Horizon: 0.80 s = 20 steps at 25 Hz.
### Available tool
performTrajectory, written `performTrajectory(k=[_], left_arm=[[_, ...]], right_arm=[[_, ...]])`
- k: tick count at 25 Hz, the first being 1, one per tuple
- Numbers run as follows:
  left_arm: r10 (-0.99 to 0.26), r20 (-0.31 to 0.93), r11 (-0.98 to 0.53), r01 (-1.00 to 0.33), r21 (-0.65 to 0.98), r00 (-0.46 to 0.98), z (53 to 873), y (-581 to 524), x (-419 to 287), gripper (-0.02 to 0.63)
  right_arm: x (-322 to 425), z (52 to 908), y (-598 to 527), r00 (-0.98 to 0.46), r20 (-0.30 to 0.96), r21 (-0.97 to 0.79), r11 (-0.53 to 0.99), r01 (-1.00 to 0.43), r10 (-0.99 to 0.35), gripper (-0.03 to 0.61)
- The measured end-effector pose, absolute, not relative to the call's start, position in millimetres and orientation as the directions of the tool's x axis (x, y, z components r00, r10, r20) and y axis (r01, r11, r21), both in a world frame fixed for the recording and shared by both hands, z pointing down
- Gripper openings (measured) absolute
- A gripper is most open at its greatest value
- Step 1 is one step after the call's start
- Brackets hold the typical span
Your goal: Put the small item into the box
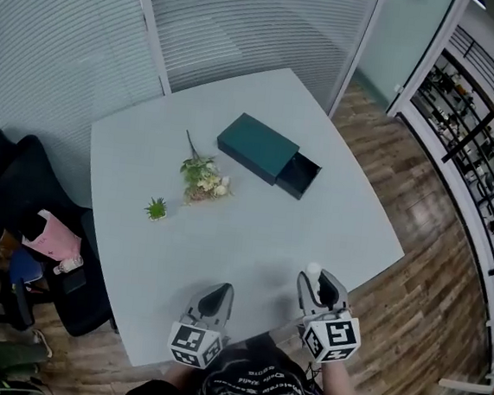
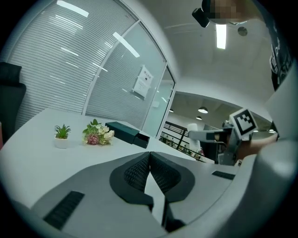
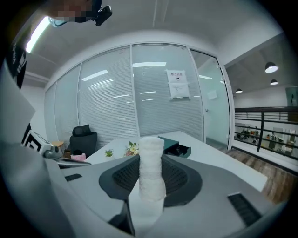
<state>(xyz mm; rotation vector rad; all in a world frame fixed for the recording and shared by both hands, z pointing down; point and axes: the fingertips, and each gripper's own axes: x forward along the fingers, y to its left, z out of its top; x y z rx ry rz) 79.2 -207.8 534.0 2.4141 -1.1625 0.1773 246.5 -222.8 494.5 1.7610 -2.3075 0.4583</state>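
A small white roll (image 3: 151, 167) stands upright between the jaws of my right gripper (image 3: 151, 179), which is shut on it; its tip (image 1: 313, 269) shows above the right gripper (image 1: 319, 288) in the head view, over the table's near edge. The dark green box (image 1: 258, 147) lies far across the table with its drawer (image 1: 299, 176) pulled out to the right. The box (image 3: 173, 146) also shows beyond the roll. My left gripper (image 1: 213, 302) sits at the near edge, shut and empty, its pads (image 2: 160, 174) touching.
A small bunch of flowers (image 1: 202, 178) and a tiny potted plant (image 1: 156, 209) lie left of the box on the grey table (image 1: 242, 244). A black chair (image 1: 28, 215) with belongings stands at the left. Glass walls lie behind, a railing at right.
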Motion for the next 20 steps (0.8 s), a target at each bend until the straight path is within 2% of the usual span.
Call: performTrajectory(k=[7, 20], left_arm=[[-0.73, 0.299, -0.526, -0.784, 0.328, 0.615, 530.2, -224.7, 87.9, 0.018], [-0.79, 0.347, -0.413, -0.856, 0.309, 0.506, 546.5, -248.7, 68.3, 0.018]], right_arm=[[282.5, 469.6, -321.0, -0.275, 0.382, -0.016, 0.292, -0.956, -0.882, 0.144], [293.5, 506.8, -447.3, -0.361, 0.545, -0.027, 0.415, -0.91, -0.756, 0.144]])
